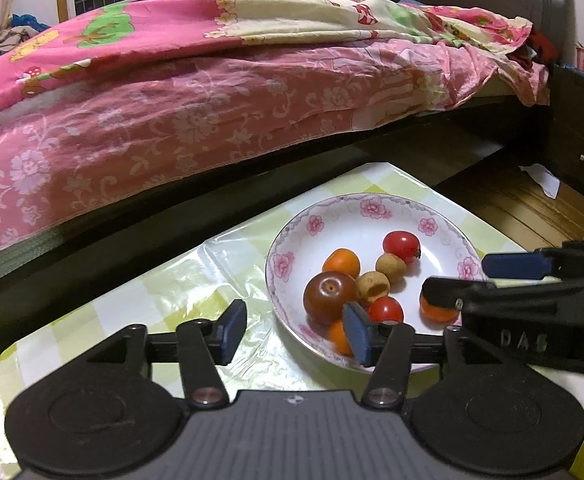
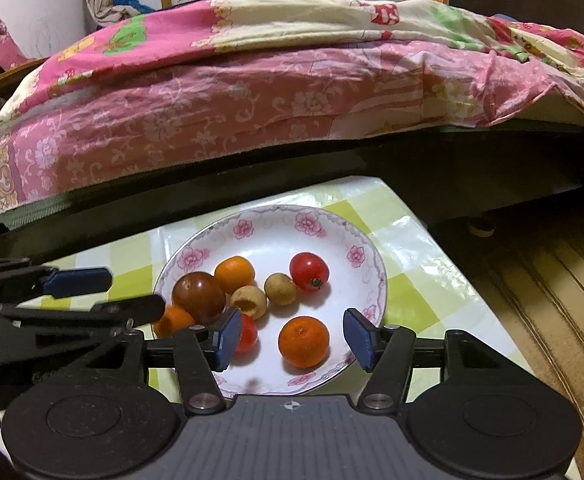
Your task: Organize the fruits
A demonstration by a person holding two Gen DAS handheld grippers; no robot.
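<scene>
A white plate with pink flowers (image 2: 304,222) (image 1: 376,208) sits on the checked table and holds several fruits: a dark brown tomato (image 2: 198,297) (image 1: 329,296), small oranges (image 2: 235,273) (image 1: 342,263), red cherry tomatoes (image 2: 309,271) (image 1: 401,245) and two tan longans (image 2: 280,289) (image 1: 390,267). My right gripper (image 2: 292,338) is open, its fingers on either side of an orange (image 2: 303,341) at the plate's near rim. My left gripper (image 1: 294,330) is open and empty at the plate's left rim.
The table wears a green-and-white checked plastic cover (image 1: 180,292). A bed with pink floral bedding (image 1: 172,120) stands close behind it. A dark wooden nightstand (image 1: 580,140) and wood floor (image 2: 552,280) lie to the right.
</scene>
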